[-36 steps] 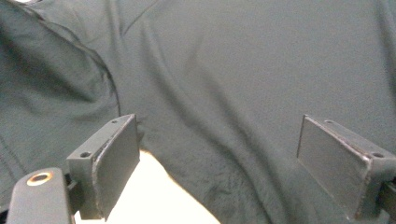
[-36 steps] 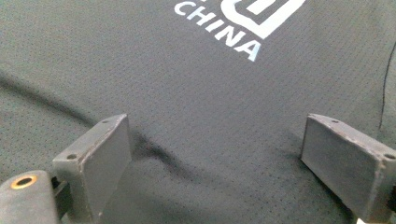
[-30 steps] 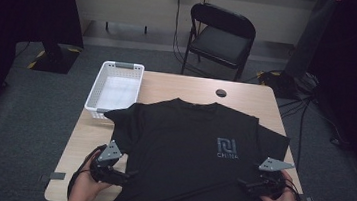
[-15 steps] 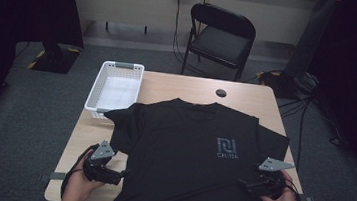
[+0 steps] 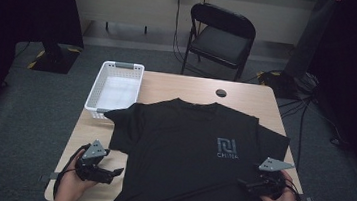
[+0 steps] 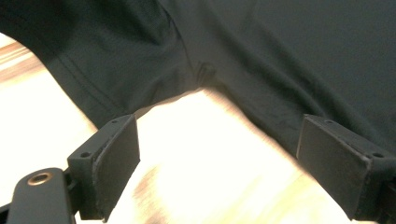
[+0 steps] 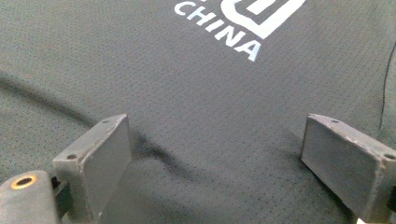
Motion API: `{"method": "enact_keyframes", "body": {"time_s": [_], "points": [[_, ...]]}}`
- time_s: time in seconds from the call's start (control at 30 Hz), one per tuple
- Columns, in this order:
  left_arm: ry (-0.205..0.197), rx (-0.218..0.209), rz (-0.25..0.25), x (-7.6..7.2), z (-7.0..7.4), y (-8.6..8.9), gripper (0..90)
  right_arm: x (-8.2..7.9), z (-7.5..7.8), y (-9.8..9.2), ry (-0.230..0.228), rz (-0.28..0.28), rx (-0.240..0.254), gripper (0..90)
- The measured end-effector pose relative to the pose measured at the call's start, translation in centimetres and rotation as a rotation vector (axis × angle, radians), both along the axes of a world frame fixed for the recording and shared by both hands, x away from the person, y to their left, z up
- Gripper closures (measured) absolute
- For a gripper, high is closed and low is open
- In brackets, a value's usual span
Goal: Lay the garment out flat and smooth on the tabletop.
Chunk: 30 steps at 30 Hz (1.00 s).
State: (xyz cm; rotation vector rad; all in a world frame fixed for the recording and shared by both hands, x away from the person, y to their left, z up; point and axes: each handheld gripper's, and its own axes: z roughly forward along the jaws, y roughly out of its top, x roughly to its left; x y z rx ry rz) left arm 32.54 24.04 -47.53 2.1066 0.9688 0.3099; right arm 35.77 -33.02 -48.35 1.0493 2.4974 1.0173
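the left claw (image 5: pixel 117 171) has slid outward off the shirt (image 5: pixel 190 157) onto the bare surface (image 5: pixel 93 137), jaws wide open. the right claw (image 5: pixel 241 183) hovers open over the flat shirt's hem, so grasping looks next.

A shirt (image 5: pixel 190 157) lies spread on the table (image 5: pixel 247 95). A basket (image 5: pixel 115 88) sits at its far left, a chair (image 5: pixel 221 34) behind the table.

My right tongs (image 7: pixel 217 158) stand wide apart, jaws low over the black T-shirt (image 7: pixel 140 70), nothing between them. A dark crease (image 7: pixel 154 154) runs by the left jaw. Beyond, I read the pale printed word CHINA (image 7: pixel 224 30) beneath a logo.
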Motion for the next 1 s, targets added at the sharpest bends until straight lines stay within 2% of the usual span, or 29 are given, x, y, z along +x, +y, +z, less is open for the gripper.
{"method": "enact_keyframes", "body": {"time_s": [0.3, 0.5, 0.77, 1.0], "points": [[0.005, 0.0, 0.02, -0.1, -0.3, 0.9, 13.0, 0.0, 0.0, 0.0, 0.0, 0.0, 0.0, 7.1], [0.008, 0.028, 0.017, -0.1, -0.6, 1.3, 13.0, 0.0, 0.0, 0.0, 0.0, 0.0, 0.0, 7.1], [0.017, 0.044, 0.035, -0.1, -1.0, 1.9, 13.0, 0.0, 0.0, 0.0, 0.0, 0.0, 0.0, 7.1], [0.018, 0.082, 0.021, -0.1, -1.3, 1.9, 13.1, 0.0, 0.0, 0.0, 0.0, 0.0, 0.0, 7.1]]}}
